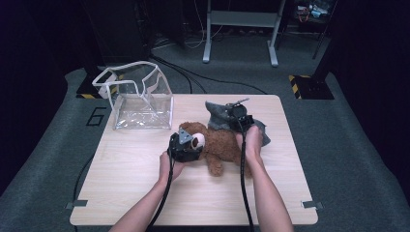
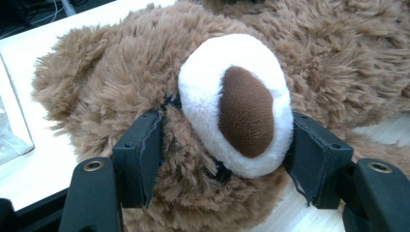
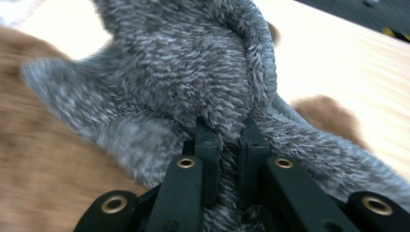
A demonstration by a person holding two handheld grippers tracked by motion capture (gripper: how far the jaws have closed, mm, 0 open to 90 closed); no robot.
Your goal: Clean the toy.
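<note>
A brown teddy bear (image 1: 223, 146) lies on the wooden table (image 1: 145, 193), its head toward the left. My left gripper (image 1: 195, 142) is shut on the bear's head. In the left gripper view the two pads press into the fur on either side of the white snout (image 2: 232, 96) with its brown nose. A grey fuzzy garment (image 1: 216, 116) lies over the bear's far side. My right gripper (image 1: 236, 112) is shut on a fold of that grey garment (image 3: 193, 63). The right gripper (image 3: 228, 130) has its jaws almost together, with fabric pinched between them.
A clear plastic bag (image 1: 140, 99) with a white rim stands open at the table's back left. Cables trail from both grippers over the front edge. Behind the table are grey carpet, floor cables and a metal stand (image 1: 239, 29).
</note>
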